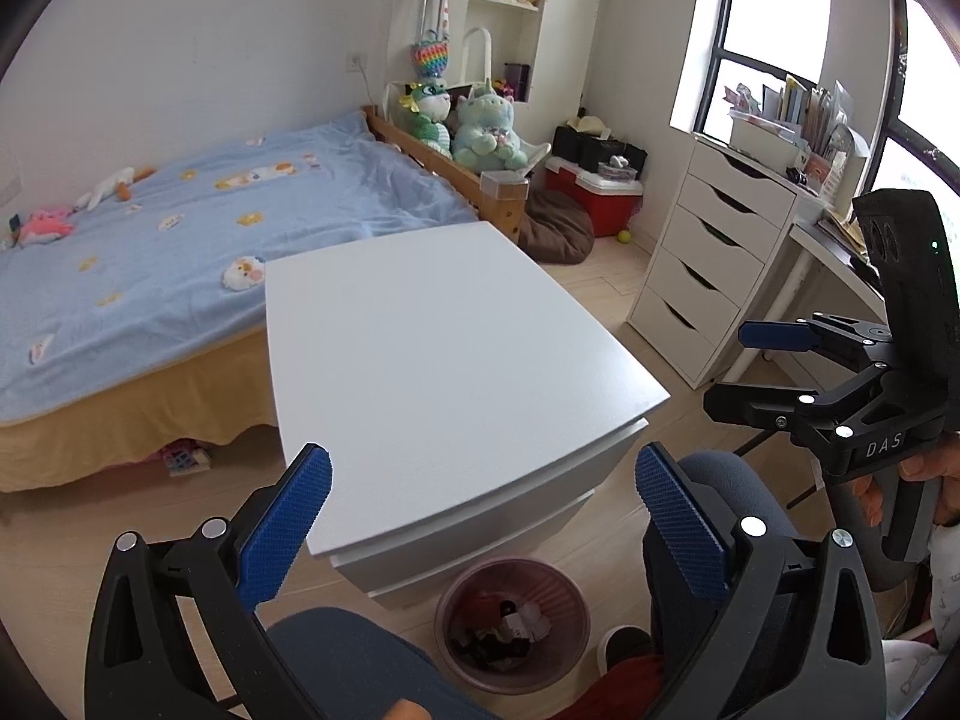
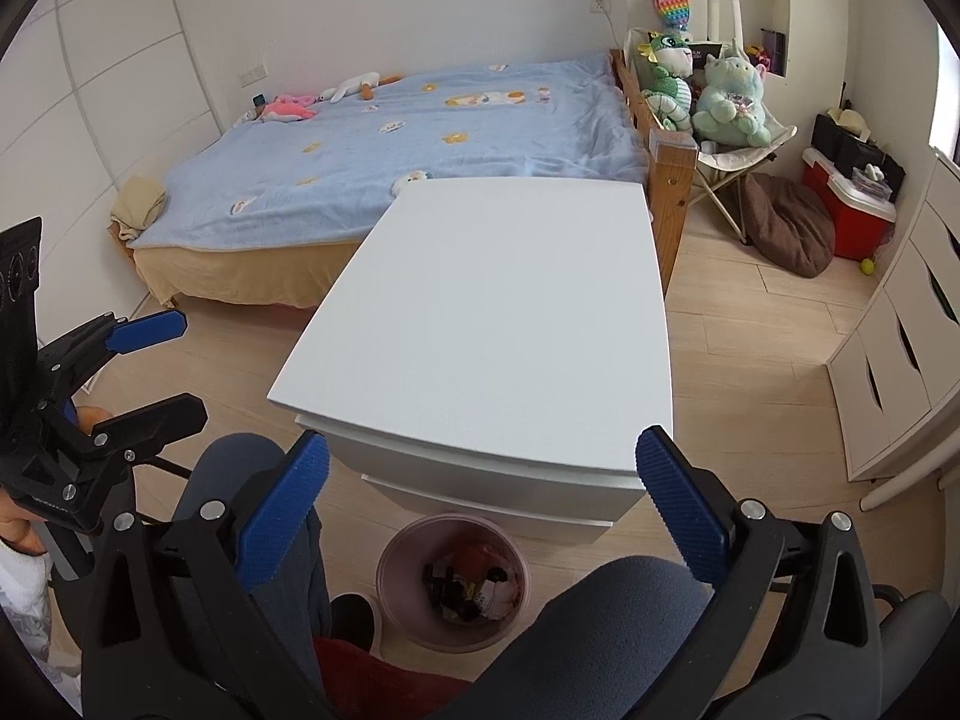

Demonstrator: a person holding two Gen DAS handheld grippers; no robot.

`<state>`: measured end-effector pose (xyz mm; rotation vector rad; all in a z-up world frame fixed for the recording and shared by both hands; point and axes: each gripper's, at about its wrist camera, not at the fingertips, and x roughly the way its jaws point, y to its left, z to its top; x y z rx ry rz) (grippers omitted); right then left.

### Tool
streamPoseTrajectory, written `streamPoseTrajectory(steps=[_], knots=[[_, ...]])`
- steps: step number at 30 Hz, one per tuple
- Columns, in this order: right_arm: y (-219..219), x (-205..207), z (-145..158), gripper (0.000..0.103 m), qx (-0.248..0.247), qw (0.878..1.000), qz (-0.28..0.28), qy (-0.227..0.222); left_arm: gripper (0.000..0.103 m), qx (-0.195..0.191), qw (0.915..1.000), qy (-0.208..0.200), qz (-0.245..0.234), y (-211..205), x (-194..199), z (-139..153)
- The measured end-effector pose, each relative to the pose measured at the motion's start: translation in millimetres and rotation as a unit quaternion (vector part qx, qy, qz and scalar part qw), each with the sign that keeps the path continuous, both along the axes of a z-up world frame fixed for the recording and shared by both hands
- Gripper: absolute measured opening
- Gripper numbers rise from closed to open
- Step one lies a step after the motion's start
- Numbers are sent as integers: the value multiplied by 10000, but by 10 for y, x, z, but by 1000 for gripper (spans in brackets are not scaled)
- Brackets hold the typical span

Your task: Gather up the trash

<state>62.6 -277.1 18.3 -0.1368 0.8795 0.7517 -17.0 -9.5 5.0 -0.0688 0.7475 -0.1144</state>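
Left wrist: pink bin (image 1: 513, 624) on floor holds mixed trash (image 1: 504, 627).

White cabinet (image 1: 444, 348), blue bed (image 1: 198, 228)

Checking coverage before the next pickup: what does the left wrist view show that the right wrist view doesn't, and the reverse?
Only the left wrist view: the window, the cluttered desk, and the right gripper, open.

Only the right wrist view: the left gripper, open, and the yellow cloth at the bed's end.

Both: the white cabinet, the pink trash bin holding trash, and the blue bed.
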Motion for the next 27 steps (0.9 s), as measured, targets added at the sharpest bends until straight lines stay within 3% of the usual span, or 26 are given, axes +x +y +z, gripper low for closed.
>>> streamPoseTrajectory(steps=[7,10,18,27], knots=[[140,190,199,100,19,9993,56,-364,97,88,9997,-140,187,42,191,89],[226,262,238,100,24,9990,154,-427,97,-142,9997,-88,196,104,294,94],[359,393,211,100,-5,9988,289,-385,97,-379,9989,41,269,185,425,67],[318,448,200,100,24,9991,270,-338,97,-325,9983,97,468,248,453,37]])
